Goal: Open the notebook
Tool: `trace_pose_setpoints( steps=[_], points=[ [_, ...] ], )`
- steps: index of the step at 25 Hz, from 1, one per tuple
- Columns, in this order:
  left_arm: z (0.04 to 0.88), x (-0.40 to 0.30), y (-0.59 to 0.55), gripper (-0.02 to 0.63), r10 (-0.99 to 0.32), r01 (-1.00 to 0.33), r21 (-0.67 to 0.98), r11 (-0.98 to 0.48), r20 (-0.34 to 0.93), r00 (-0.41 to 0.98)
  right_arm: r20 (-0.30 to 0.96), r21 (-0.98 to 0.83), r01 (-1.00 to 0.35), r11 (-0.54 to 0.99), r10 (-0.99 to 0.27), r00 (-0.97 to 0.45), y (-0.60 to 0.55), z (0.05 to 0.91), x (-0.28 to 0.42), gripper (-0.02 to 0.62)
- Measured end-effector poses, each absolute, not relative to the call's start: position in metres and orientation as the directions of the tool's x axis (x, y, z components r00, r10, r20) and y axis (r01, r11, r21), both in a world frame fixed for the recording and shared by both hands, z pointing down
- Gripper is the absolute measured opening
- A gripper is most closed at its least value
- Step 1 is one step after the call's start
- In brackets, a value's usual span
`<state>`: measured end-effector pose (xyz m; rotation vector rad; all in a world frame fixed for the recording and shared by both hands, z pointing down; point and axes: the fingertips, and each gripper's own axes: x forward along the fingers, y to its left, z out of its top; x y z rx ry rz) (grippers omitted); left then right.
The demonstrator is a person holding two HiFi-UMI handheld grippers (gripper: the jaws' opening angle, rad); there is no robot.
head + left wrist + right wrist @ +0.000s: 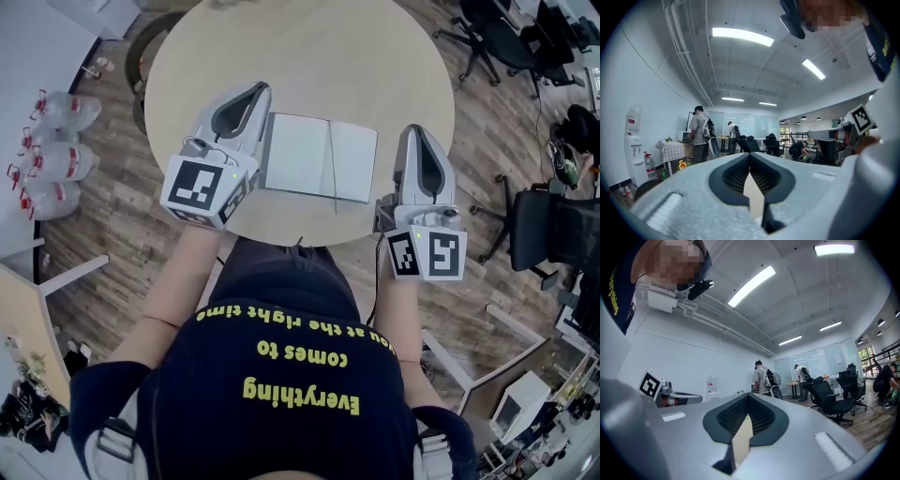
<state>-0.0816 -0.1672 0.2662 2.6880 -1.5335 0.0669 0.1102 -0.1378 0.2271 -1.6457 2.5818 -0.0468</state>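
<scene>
The notebook (pixel 321 157) lies open on the round wooden table (pixel 300 56), its two white pages showing, close to the near edge. My left gripper (pixel 261 90) hovers just left of the notebook, jaws shut with nothing between them. At the notebook's right side my right gripper (pixel 413 131) is also shut and holds nothing. Neither touches the notebook. In the left gripper view the left gripper (pixel 750 154) points level across the room with its pads met; in the right gripper view the right gripper (pixel 749 395) does the same. The notebook is out of sight in both gripper views.
Large water bottles (pixel 56 150) lie on the wooden floor at the left. Office chairs (pixel 553 225) stand at the right and far right. A water dispenser (pixel 633 150) stands by the wall, and people (pixel 699 131) stand at a far table.
</scene>
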Motion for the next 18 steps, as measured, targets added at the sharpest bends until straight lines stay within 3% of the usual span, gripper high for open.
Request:
trace_pose_setpoints(
  steps=[18],
  points=[
    [0.264, -0.091, -0.168, 0.003, -0.868, -0.869, 0.022, -0.494, 0.046, 0.494, -0.035, 0.009, -0.933, 0.359, -0.932, -0.360, -0.135, 0.228, 0.123, 0.011]
  ],
)
